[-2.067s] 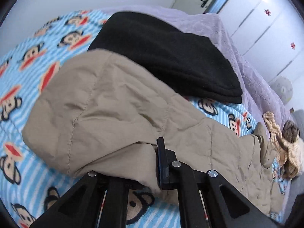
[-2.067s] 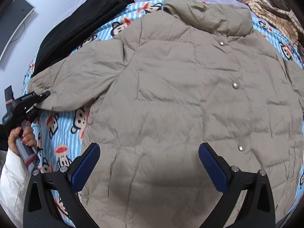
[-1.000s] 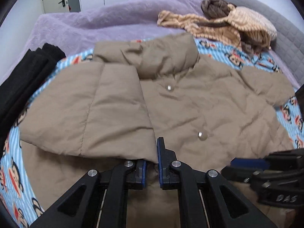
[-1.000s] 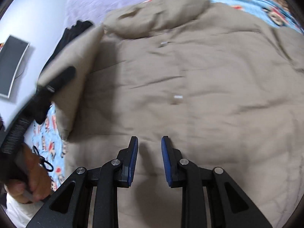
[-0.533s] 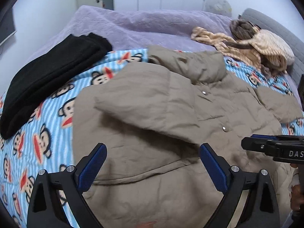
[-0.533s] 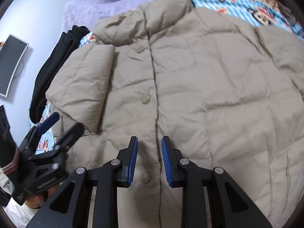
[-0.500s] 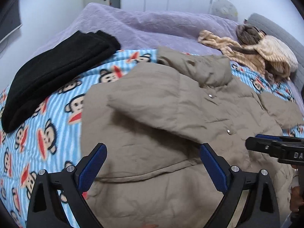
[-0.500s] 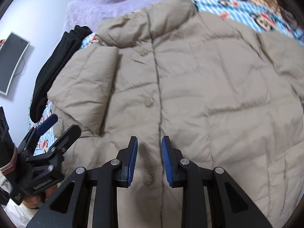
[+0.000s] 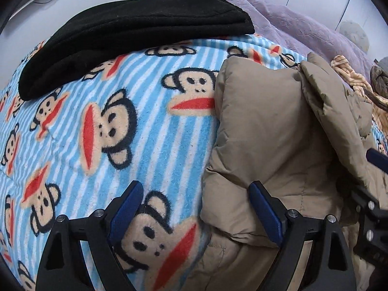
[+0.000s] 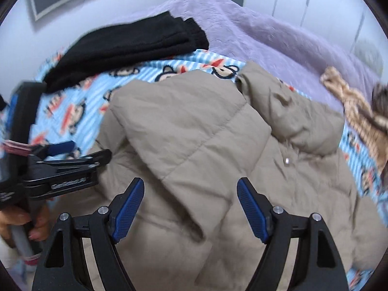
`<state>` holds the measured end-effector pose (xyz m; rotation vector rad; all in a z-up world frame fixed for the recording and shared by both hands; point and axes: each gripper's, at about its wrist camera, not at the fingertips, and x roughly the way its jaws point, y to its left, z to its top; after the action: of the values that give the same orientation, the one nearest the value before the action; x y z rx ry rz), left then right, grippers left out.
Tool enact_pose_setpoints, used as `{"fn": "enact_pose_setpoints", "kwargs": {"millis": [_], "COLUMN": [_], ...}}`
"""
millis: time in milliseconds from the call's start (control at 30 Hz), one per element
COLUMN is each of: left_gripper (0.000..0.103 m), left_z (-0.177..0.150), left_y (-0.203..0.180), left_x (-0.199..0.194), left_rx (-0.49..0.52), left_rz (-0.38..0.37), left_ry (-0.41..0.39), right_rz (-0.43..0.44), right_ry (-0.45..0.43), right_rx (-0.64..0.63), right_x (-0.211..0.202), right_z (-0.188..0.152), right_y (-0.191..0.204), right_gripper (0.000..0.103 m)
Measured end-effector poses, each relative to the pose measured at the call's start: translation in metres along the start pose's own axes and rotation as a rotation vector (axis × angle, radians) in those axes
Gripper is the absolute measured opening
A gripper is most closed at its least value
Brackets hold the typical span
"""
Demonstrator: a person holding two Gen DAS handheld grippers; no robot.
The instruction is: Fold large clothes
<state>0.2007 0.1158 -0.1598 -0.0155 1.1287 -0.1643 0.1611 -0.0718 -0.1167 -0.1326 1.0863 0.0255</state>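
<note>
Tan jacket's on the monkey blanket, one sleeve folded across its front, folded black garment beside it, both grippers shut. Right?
Not quite: both grippers are open. The left gripper and right gripper each show spread jaws with nothing pinched in their own wrist views. The rest stands: tan jacket on the monkey blanket, sleeve folded across, black garment beside it.

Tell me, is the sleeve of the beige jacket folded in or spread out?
Folded in. The sleeve lies across the front of the jacket, its cuff near the middle, not out on the blanket.
</note>
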Motion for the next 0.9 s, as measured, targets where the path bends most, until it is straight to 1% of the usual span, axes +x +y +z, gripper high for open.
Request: {"fn": "enact_pose_setpoints", "kwargs": {"millis": [67,100,133,167,233,300,333,367,400,433,467,533,600,633,667,700,733,767,833,900], "left_gripper": [0.09,0.09,0.09,0.09,0.09,0.09,0.09,0.09,0.088,0.076,0.073,0.071,0.066,0.066,0.066,0.066,0.066,0.066,0.066,0.066], "left_z": [0.0,0.002,0.002,0.002,0.006,0.007,0.007,0.008,0.011,0.013,0.016,0.024,0.037,0.044,0.052,0.058,0.064,0.068,0.07,0.067], "left_y": [-0.001,-0.001,0.0,0.0,-0.001,-0.003,-0.004,-0.006,-0.008,-0.01,-0.012,-0.016,-0.021,-0.025,-0.029,-0.032,-0.036,-0.04,-0.046,-0.049], "left_x": [0.002,0.003,0.003,0.003,0.003,0.001,0.0,-0.001,-0.004,-0.011,-0.018,-0.03,-0.039,-0.041,-0.039,-0.036,-0.031,-0.023,-0.009,0.004], "left_rx": [0.002,0.004,0.006,0.009,0.017,0.026,0.032,0.039,0.045,0.052,0.064,0.085,0.111,0.116,0.114,0.109,0.102,0.094,0.089,0.072], "left_rz": [0.0,-0.003,-0.007,-0.009,-0.01,-0.018,-0.021,-0.008,0.005,0.002,-0.004,-0.021,-0.029,-0.036,-0.043,-0.042,-0.039,-0.041,-0.018,0.019], "left_ry": [0.0,0.001,0.002,0.002,0.002,0.002,0.003,0.002,-0.003,-0.015,-0.025,-0.065,-0.105,-0.117,-0.126,-0.126,-0.121,-0.114,-0.093,-0.068], "right_rz": [-0.067,-0.098,-0.125,-0.139,-0.12,-0.114,-0.125,-0.13,-0.108,-0.076,-0.061,-0.087,-0.093,-0.092,-0.086,-0.072,-0.049,-0.017,0.025,0.048], "right_ry": [0.011,0.004,-0.01,-0.032,-0.075,-0.101,-0.097,-0.083,-0.059,-0.03,-0.001,0.025,0.014,0.004,-0.009,-0.028,-0.047,-0.058,-0.061,-0.045], "right_rx": [-0.05,-0.049,-0.021,0.04,0.215,0.38,0.451,0.517,0.58,0.624,0.665,0.721,0.779,0.81,0.831,0.837,0.824,0.791,0.695,0.581], "right_x": [0.015,0.017,0.017,0.013,0.003,-0.005,-0.007,-0.009,-0.007,-0.004,-0.003,-0.01,-0.022,-0.028,-0.034,-0.039,-0.041,-0.041,-0.037,-0.027], "right_z": [0.007,0.009,0.009,0.008,0.002,-0.014,-0.025,-0.038,-0.051,-0.061,-0.071,-0.09,-0.107,-0.112,-0.116,-0.117,-0.114,-0.108,-0.092,-0.075], "right_y": [0.003,0.001,-0.008,-0.023,-0.063,-0.103,-0.122,-0.141,-0.159,-0.171,-0.182,-0.196,-0.21,-0.215,-0.218,-0.221,-0.221,-0.218,-0.205,-0.186], "right_gripper": [0.081,0.081,0.081,0.081,0.081,0.081,0.081,0.081,0.081,0.081,0.081,0.081,0.081,0.081,0.077,0.057,0.045,0.038,0.036,0.035]}}
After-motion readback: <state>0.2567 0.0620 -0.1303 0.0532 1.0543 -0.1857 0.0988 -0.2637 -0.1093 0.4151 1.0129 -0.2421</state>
